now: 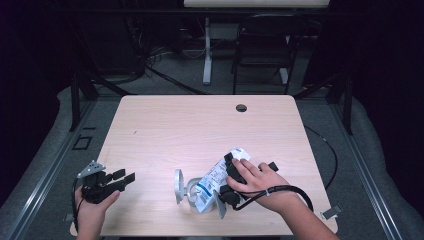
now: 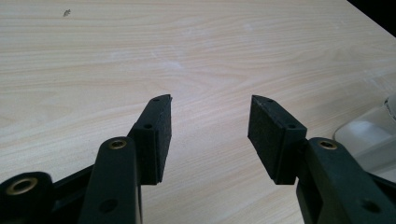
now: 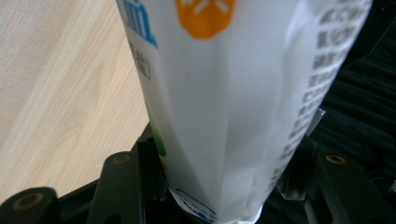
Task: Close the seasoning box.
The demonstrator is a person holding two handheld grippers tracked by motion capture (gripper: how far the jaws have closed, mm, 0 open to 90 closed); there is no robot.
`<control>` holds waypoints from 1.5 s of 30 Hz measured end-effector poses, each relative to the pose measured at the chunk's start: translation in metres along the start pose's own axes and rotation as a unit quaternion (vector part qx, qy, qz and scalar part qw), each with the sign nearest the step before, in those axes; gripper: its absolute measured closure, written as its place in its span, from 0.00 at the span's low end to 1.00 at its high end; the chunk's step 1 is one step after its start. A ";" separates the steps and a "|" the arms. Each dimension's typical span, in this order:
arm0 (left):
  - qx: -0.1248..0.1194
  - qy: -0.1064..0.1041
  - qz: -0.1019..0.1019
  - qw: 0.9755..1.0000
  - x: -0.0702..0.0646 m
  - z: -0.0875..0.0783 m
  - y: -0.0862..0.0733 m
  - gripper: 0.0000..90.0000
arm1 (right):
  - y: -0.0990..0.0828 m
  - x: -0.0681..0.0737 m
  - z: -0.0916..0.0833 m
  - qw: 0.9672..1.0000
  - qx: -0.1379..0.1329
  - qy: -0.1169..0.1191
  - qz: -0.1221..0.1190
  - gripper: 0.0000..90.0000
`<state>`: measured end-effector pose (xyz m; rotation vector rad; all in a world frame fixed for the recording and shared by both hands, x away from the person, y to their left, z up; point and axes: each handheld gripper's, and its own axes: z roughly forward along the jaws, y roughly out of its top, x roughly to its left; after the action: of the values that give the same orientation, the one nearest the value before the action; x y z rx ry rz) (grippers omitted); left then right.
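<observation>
Your right gripper [image 1: 231, 181] has its jaws clamped on the white pouch [image 1: 218, 179], tipped over the clear container [image 1: 189, 187] near the surface's [image 1: 200, 130] front edge, so pouring looks underway, unfinished; left gripper [image 1: 119, 180] idles, jaws apart, empty.

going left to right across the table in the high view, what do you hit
left gripper → clear lidded container → white printed pouch → right gripper, its jaws closed on the pouch → the person's right hand
</observation>
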<state>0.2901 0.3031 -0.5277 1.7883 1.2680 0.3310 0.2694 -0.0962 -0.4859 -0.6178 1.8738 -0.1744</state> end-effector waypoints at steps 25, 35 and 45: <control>-0.001 0.001 -0.003 1.000 0.001 0.000 0.000 0.56 | 0.001 -0.002 -0.002 1.000 0.002 0.002 -0.004 0.56; -0.001 0.001 -0.003 1.000 0.001 0.000 0.000 0.56 | 0.001 -0.002 -0.002 1.000 0.002 0.001 -0.005 0.57; 0.001 0.001 -0.003 1.000 0.001 0.000 -0.001 0.56 | 0.001 -0.003 -0.002 1.000 0.003 -0.001 -0.005 0.57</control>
<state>0.2902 0.3044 -0.5285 1.7863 1.2762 0.3288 0.2675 -0.0943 -0.4833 -0.6222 1.8686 -0.1859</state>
